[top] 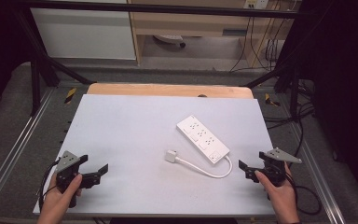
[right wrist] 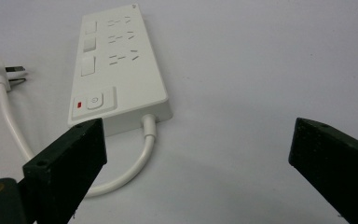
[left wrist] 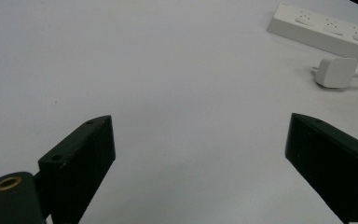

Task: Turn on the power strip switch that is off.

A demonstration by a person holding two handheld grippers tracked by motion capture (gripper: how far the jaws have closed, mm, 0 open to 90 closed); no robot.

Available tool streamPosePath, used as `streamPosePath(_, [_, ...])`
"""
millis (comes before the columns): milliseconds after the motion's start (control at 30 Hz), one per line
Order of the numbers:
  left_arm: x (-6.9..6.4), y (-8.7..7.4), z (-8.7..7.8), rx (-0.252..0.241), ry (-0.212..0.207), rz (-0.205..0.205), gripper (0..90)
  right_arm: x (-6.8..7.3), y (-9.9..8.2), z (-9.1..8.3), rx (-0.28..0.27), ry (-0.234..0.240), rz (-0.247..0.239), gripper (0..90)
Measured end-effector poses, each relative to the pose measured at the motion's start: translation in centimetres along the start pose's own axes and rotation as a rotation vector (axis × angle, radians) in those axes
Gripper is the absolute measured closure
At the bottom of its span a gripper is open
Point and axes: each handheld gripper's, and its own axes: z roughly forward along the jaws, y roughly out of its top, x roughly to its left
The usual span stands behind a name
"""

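A white power strip lies at an angle on the white table top, right of centre. Its short white cable loops back to a white plug lying loose beside it. My left gripper is held low at the front left, open and holding nothing, far from the strip. My right gripper is open at the front right, just right of the cable loop. In the right gripper view the strip, its red-marked switch end nearest, sits ahead of the left jaw. The left gripper view shows the plug at far right.
A wooden board edge runs along the back of the table. Black frame bars and metal rails flank both sides. Cables hang off the right side. Bare white surface lies left of the strip.
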Motion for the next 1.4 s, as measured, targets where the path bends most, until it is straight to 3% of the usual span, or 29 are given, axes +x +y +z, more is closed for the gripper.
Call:
streamPosePath(167, [0.0, -0.1, 0.1, 0.004, -0.001, -0.011, 8.2, 0.1, 0.2, -0.1, 0.005, 0.013, 0.008, 4.4])
streamPosePath(567, [-0.3, 0.0, 0.3, 0.010, 0.006, 0.010, 6.6, 0.9, 1.0, -0.5, 0.011, 0.038, -0.024, 3.6])
streamPosePath(833, [-0.4, -0.1, 0.4, 0.023, 0.005, 0.013, 6.6, 1.4, 1.6, -1.0, -0.013, 0.067, -0.029, 3.3])
streamPosePath(1400, [-0.3, -0.2, 0.3, 0.025, -0.001, 0.003, 6.7, 1.5, 4.8, -1.2, -0.004, 0.063, -0.046, 4.3])
